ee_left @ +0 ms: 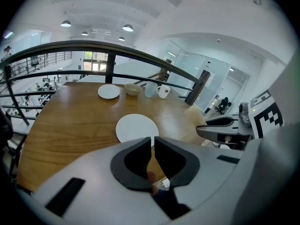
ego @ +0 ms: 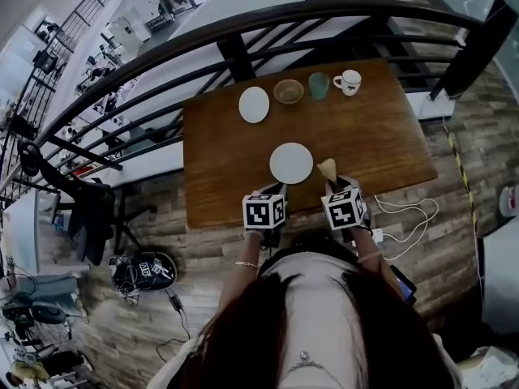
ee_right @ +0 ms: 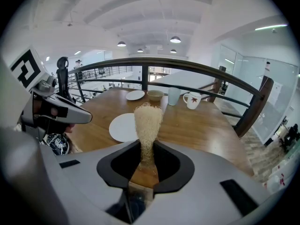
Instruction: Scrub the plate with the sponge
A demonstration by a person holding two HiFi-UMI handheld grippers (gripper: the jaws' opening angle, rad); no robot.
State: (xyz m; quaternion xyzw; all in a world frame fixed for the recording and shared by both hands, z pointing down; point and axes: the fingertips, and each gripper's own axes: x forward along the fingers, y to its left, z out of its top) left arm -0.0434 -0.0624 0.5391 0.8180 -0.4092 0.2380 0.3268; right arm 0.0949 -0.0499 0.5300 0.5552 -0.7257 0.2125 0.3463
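A round white plate [ego: 290, 163] lies on the wooden table [ego: 227, 152] near its front edge. A tan, fibrous loofah sponge [ee_right: 147, 123] stands upright between the jaws of my right gripper [ee_right: 147, 146], which is shut on its lower end. In the head view the sponge [ego: 328, 168] hovers just right of the plate. My left gripper [ee_left: 153, 140] is at the table's near edge, just short of the plate [ee_left: 137, 127], with its jaws almost touching and nothing between them. In the head view the left gripper [ego: 268, 194] and the right gripper [ego: 334, 183] sit side by side.
At the table's far side stand a second white plate [ego: 254, 104], a brown bowl [ego: 289, 91], a green cup [ego: 319, 85] and a white mug [ego: 349, 81]. A dark curved railing [ego: 243, 23] runs behind the table. White cables [ego: 405, 217] lie on the floor to the right.
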